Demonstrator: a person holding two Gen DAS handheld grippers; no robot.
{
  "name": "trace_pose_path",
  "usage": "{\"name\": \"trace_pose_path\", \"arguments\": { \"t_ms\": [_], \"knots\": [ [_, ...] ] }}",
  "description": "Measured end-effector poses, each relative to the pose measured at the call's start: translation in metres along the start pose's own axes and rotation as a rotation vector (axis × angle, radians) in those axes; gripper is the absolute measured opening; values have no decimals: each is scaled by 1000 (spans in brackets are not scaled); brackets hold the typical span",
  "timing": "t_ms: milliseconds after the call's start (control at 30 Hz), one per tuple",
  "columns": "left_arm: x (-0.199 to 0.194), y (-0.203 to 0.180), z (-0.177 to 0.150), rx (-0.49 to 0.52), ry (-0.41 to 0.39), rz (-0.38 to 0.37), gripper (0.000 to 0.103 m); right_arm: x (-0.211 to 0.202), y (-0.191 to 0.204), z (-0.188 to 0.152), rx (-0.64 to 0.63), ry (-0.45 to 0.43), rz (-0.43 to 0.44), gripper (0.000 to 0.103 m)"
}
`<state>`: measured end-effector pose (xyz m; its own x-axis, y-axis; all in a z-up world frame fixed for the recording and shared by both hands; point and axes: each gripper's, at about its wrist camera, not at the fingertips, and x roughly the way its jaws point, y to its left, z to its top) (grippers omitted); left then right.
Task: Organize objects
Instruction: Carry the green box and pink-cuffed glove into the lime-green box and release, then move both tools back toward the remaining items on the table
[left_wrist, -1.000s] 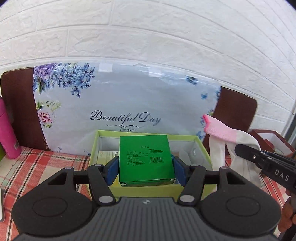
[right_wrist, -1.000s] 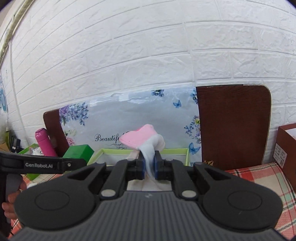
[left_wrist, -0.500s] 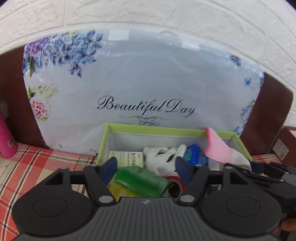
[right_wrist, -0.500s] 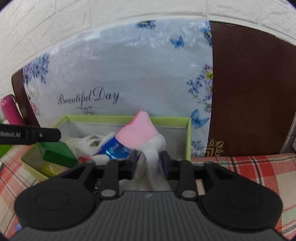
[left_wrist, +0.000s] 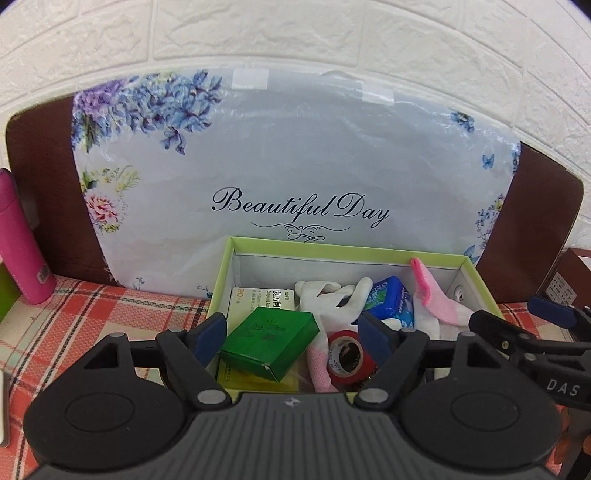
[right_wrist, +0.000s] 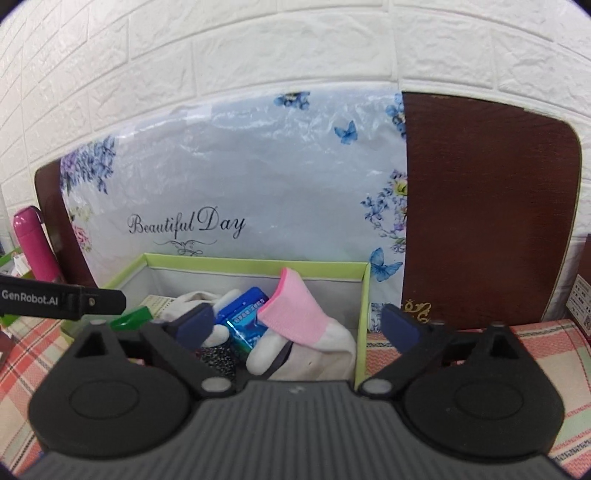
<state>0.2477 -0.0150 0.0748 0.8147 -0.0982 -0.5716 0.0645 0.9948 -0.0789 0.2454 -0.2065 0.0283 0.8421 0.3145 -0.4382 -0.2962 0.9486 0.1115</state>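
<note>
A light green storage box (left_wrist: 332, 248) (right_wrist: 364, 295) stands on the checked tablecloth against a floral "Beautiful Day" board. The green carton (left_wrist: 271, 341) lies tilted inside its front left. The pink-cuffed white sock (right_wrist: 295, 321) (left_wrist: 430, 291) lies in its right end. My left gripper (left_wrist: 291, 338) is open just above the carton, not touching it. My right gripper (right_wrist: 299, 326) is open over the sock, jaws wide apart. A blue packet (left_wrist: 388, 301), white gloves (left_wrist: 332, 295), a red tape roll (left_wrist: 349, 358) and a white medicine carton (left_wrist: 264, 301) also lie in the box.
A pink bottle (left_wrist: 20, 243) stands at the left by the board. A brown board (right_wrist: 487, 206) leans on the white brick wall at the right. A brown box (left_wrist: 569, 280) stands at the far right. Another green box edge (right_wrist: 11, 258) shows far left.
Both grippers moved down to the box and opened. The green carton dropped from my left gripper into the box; the sock left my right gripper and lies in the box.
</note>
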Motion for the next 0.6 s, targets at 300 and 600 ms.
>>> {"name": "trace_pose_path", "arguments": {
  "t_ms": [300, 600],
  "knots": [
    [-59, -20, -15, 21, -25, 0, 84, -58, 6, -6, 14, -41, 10, 103],
    [-101, -33, -45, 53, -37, -4, 84, -113, 9, -27, 35, -71, 1, 103]
  ]
}}
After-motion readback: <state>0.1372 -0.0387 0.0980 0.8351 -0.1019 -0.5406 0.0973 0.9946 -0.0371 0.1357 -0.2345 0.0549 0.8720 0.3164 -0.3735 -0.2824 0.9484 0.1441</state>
